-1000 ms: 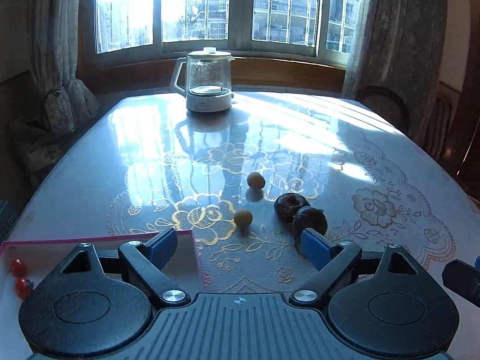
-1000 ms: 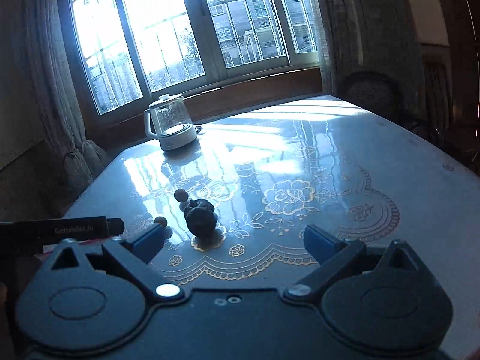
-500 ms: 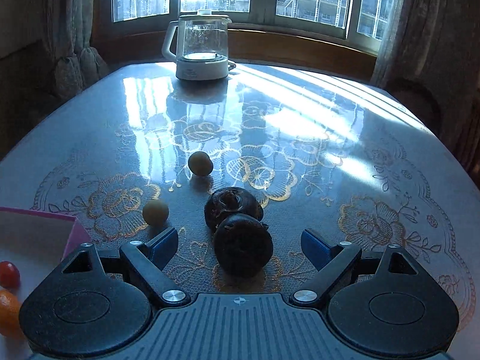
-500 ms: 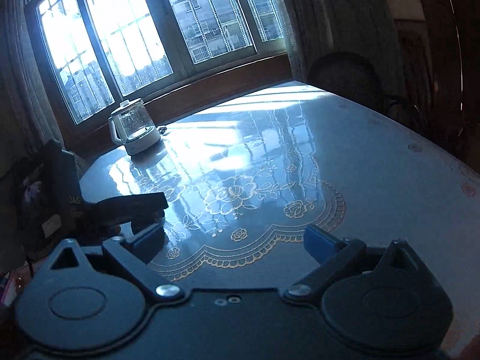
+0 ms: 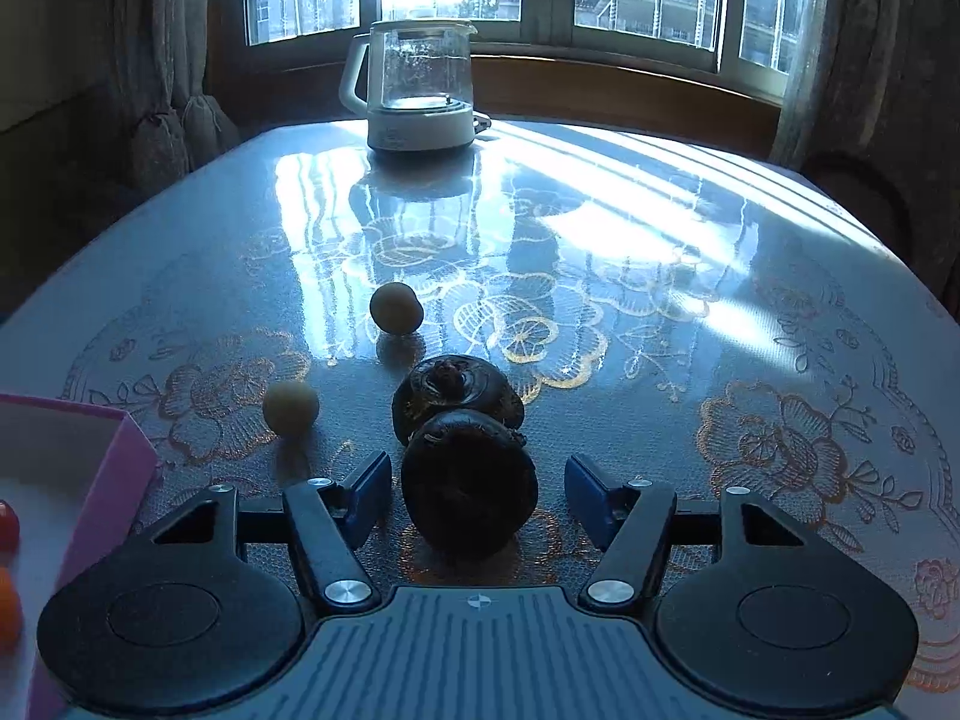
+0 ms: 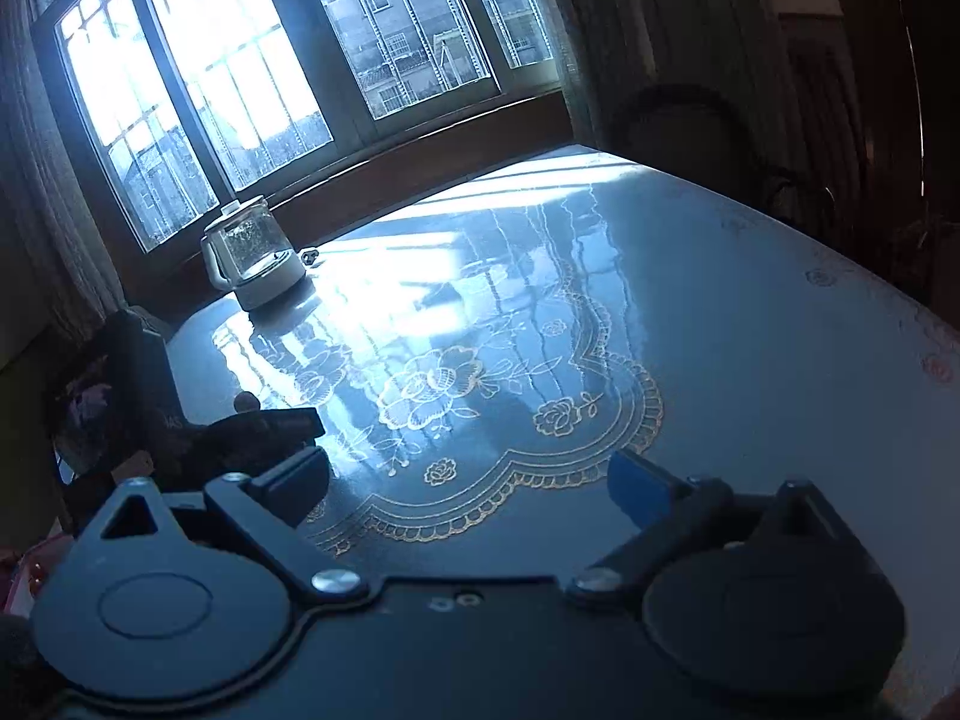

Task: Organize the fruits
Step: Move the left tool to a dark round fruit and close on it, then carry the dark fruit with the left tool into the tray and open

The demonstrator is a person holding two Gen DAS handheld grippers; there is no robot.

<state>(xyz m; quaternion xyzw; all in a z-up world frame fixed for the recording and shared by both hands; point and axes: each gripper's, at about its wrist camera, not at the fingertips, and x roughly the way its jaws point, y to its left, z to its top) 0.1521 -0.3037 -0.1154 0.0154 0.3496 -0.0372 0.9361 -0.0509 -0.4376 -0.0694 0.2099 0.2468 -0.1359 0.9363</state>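
A: Left claw (image 5: 477, 495) half open, jaws just closing in, near dark fruit (image 5: 468, 483) between the blue pads (image 5: 369, 495) — pads not yet pressing on it, a gap seen on both sides.

B: Holding nothing, then. And the right claw (image 6: 468, 483)?

A: Wide open, empty, hanging over bare surface (image 6: 720, 360). Only the left device seen at the edge of that view.

B: Risk here?

A: Second dark fruit (image 5: 456, 396) touching the near one from behind. Closing crooked could push both — or roll the near one out sideways. Round, glossy skin on a glossy surface: easy to slip. Also a hard skin with a knobby crown, so probably no crushing, but a pinch too low could squeeze it upward out of the pads.

B: Other fruits?

A: Two small pale round ones: one (image 5: 290, 408) to the left, near the pink box (image 5: 114, 468), one (image 5: 394, 308) farther back. Matte, smooth, light — likely to roll away if bumped. Small red and orange fruits (image 5: 7, 558) already in the box.

B: Background?

A: Glass kettle (image 5: 420, 96) on white base, well apart.
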